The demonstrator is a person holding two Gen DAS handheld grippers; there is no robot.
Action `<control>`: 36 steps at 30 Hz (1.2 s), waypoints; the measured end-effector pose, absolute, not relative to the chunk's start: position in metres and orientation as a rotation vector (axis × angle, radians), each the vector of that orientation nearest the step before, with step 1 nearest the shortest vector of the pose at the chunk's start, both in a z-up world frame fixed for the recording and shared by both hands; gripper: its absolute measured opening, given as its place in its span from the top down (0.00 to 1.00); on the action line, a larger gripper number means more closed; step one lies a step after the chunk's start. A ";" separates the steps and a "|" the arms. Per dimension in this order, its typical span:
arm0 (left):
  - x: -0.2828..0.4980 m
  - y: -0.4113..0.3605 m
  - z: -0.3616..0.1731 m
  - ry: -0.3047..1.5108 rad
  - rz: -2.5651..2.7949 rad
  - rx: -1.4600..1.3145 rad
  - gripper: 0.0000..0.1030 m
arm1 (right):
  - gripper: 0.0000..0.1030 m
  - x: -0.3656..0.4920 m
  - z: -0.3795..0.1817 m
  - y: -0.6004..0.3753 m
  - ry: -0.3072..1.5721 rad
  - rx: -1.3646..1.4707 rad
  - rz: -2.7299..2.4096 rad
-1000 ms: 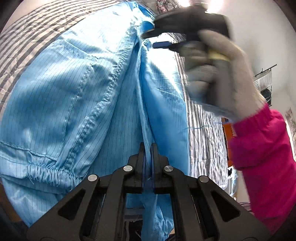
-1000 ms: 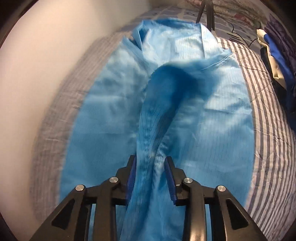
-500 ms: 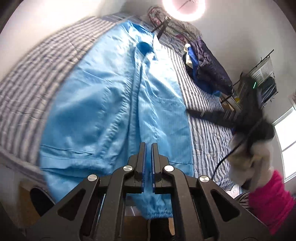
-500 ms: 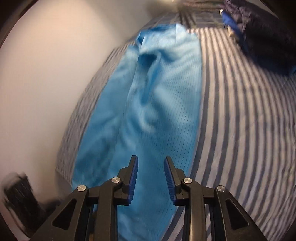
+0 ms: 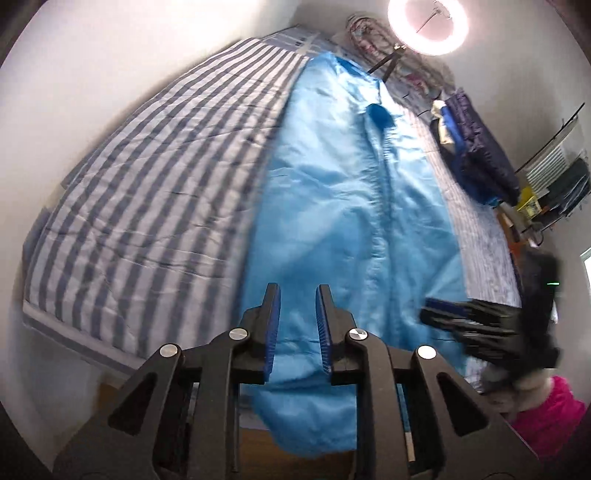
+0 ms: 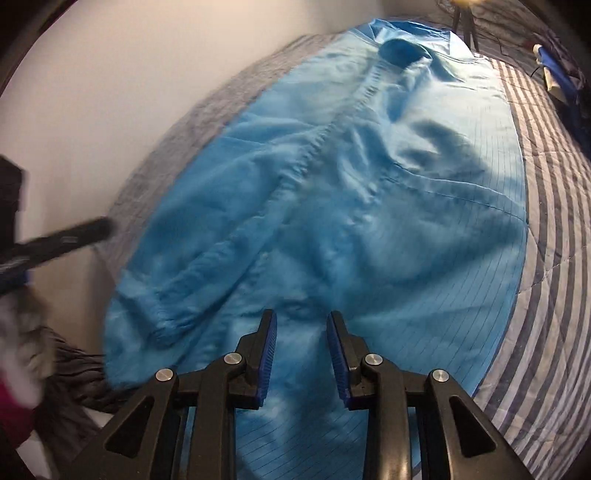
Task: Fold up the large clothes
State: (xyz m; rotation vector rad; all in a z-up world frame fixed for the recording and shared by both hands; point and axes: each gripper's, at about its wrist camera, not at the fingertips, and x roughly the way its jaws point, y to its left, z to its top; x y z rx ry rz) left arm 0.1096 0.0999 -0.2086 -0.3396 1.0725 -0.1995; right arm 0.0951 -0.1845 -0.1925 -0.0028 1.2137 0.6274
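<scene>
Left wrist view: striped bedcover (image 5: 147,192) fills left half of frame, white wall above it. Blue garment (image 5: 343,206) runs from top centre down to bottom centre, laid long on the bed, lower end hanging over the bed edge. Left gripper (image 5: 295,325) at bottom centre w/ jaws opening; nothing pinched, garment lies behind the gap, pads clear of it. Ring light (image 5: 428,22) at top right. Dark clothes pile (image 5: 476,147) at upper right on bed. Right gripper (image 5: 443,314) blurred at right edge, over garment's right border; pink sleeve (image 5: 550,417) in lower right corner.

Right wrist view: left gripper (image 6: 99,227) blurred at left edge, gloved hand (image 6: 22,332) below it. Garment (image 6: 369,203) covers centre of frame, sleeve cuff at lower left, collar at top. Right gripper (image 6: 301,347) at bottom centre, jaws apart, released, nothing between pads; garment below. Bedcover (image 6: 554,221) at right.
</scene>
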 end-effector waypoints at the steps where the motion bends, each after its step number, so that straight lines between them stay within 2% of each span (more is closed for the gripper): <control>1: 0.112 0.104 -0.213 1.082 -0.205 -0.342 0.82 | 0.71 0.091 -0.184 -0.192 1.187 0.005 0.627; 7: 0.123 0.120 -0.241 1.131 -0.196 -0.412 0.82 | 0.59 0.067 -0.157 -0.241 1.054 -0.035 0.476; 11: 0.121 0.120 -0.251 1.154 -0.194 -0.397 0.82 | 0.59 0.069 -0.164 -0.270 1.096 -0.003 0.389; 15: 0.120 0.114 -0.261 1.193 -0.215 -0.401 0.82 | 0.51 0.074 -0.188 -0.292 1.179 0.122 0.362; 19: 0.116 0.101 -0.261 1.192 -0.233 -0.306 0.82 | 0.51 0.070 -0.202 -0.293 1.220 0.125 0.393; 23: 0.118 0.108 -0.263 1.231 -0.266 -0.400 0.74 | 0.51 0.070 -0.202 -0.299 1.232 0.262 0.476; 28: 0.119 0.123 -0.270 1.315 -0.335 -0.568 0.74 | 0.54 0.066 -0.214 -0.298 1.287 0.420 0.600; 36: 0.115 0.110 -0.267 1.328 -0.385 -0.504 0.74 | 0.56 0.063 -0.235 -0.281 1.330 0.481 0.683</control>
